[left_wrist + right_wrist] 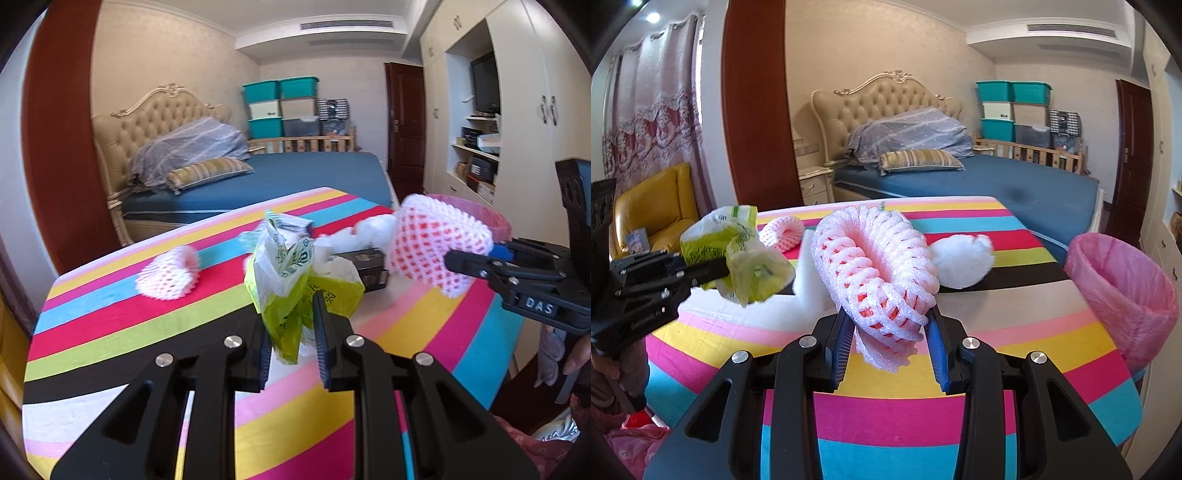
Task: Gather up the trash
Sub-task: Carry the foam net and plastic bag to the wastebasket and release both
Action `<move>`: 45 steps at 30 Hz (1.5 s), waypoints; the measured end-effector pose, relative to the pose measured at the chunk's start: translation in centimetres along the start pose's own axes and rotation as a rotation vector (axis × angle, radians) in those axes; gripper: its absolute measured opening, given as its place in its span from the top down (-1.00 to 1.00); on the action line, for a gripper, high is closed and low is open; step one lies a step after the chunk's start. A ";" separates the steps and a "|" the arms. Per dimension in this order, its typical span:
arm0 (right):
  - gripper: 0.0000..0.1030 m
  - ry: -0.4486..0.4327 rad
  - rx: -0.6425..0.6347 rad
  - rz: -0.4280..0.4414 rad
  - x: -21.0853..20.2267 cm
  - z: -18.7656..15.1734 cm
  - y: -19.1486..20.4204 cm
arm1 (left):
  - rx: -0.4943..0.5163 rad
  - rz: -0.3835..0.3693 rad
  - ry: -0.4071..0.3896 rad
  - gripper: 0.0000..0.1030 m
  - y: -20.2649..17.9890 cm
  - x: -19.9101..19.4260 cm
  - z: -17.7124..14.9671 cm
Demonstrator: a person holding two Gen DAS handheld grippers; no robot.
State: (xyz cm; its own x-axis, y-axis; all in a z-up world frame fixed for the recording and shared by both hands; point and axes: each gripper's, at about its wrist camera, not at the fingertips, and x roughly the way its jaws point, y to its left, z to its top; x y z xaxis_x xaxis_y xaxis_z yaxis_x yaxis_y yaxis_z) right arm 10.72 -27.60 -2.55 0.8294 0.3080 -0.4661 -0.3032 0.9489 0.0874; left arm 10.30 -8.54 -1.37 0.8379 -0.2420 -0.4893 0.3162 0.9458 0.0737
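Left gripper [291,332], bottom centre of the left wrist view: jaws clamped on a crumpled yellow-green plastic bag [295,280], which stands up out of them above the table.

Right gripper [890,343], bottom centre of the right wrist view: jaws pinched on a pink-white foam fruit net [875,266], its lower end squeezed between the pads, the rest flaring upward.

Striped tablecloth [110,332], under both grippers, fills the lower half of each view.

Second foam fruit net [168,273], smaller, lies on the cloth left of centre in the left wrist view.

White wad [962,260], paper or foam, cannot tell which; lies on the cloth right of the held net.

Small dark box [367,267], on the cloth behind the bag.

Bin with pink liner [1123,284], right edge of the right wrist view, beside the table.

Bed [997,181], upper centre, beyond the table.
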 end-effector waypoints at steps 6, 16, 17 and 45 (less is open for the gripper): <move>0.30 -0.023 0.029 -0.040 -1.2 0.1 -2.3 | 0.039 -0.054 0.016 0.62 -2.6 1.5 0.6; 0.30 -0.072 0.083 -0.162 -3.8 0.5 -7.6 | 0.104 -0.181 0.030 0.61 -7.5 5.0 3.6; 0.30 -0.074 0.086 -0.174 -4.0 0.6 -8.1 | 0.112 -0.189 0.032 0.61 -8.0 5.4 3.8; 0.30 -0.062 0.226 -0.461 -5.5 2.7 -27.6 | 0.142 -0.403 0.084 0.61 -23.1 17.0 15.6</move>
State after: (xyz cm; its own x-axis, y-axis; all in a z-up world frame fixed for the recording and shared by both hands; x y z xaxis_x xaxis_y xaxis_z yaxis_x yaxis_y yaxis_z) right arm 15.81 -55.26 -0.07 0.8811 -0.1487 -0.4489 0.2037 0.9761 0.0764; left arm 24.15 -37.82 2.18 0.5978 -0.5617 -0.5719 0.6737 0.7387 -0.0213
